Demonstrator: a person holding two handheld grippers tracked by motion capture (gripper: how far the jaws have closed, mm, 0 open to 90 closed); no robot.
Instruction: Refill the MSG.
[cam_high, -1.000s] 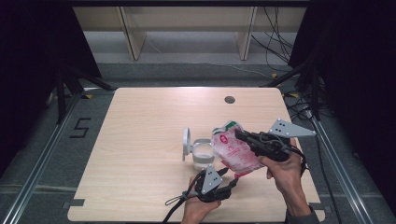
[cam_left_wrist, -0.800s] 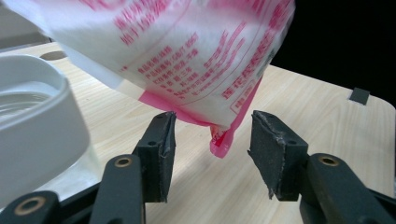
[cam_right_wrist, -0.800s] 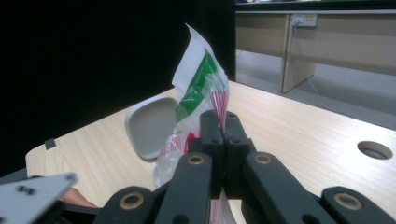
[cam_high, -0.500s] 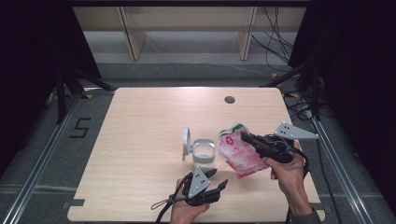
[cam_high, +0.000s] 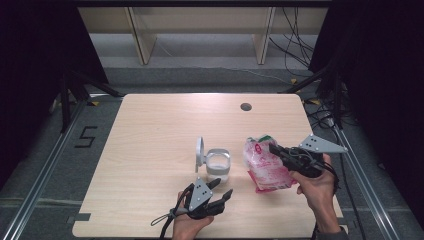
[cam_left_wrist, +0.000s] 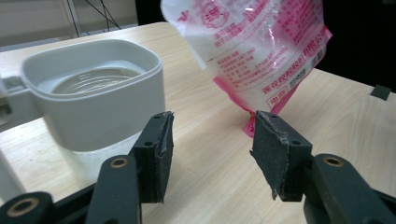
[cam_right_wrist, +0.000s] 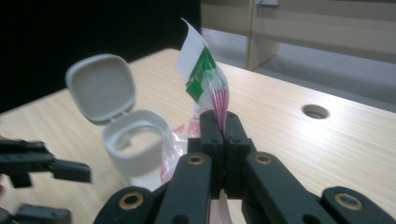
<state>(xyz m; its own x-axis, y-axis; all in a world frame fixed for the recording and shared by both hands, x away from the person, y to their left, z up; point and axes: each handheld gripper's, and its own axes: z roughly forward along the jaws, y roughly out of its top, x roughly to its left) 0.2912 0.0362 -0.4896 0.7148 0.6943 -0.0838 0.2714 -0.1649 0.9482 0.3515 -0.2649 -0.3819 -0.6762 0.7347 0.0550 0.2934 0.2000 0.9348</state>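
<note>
A pink-and-white plastic bag (cam_high: 265, 170) with white contents hangs just right of a white container (cam_high: 218, 163), its bottom corner at the tabletop. My right gripper (cam_high: 272, 148) is shut on the bag's green-and-white top strip (cam_right_wrist: 203, 70), seen pinched between the jaws of my right gripper (cam_right_wrist: 219, 128). The container (cam_right_wrist: 135, 144) stands with its hinged lid (cam_right_wrist: 100, 86) flipped up. My left gripper (cam_high: 222, 189) lies near the table's front edge, open and holding nothing. In the left gripper view my left gripper (cam_left_wrist: 210, 149) faces the container (cam_left_wrist: 93, 93) and the bag (cam_left_wrist: 252, 51).
The light wooden table (cam_high: 150, 130) has a round cable hole (cam_high: 245, 106) at the back right. Wooden shelving legs (cam_high: 142, 35) stand beyond the far edge. Dark floor and metal rails (cam_high: 45, 170) flank the table.
My left gripper has drawn away from the bag, to the left along the front edge. My right gripper has carried the bag a little right and lower.
</note>
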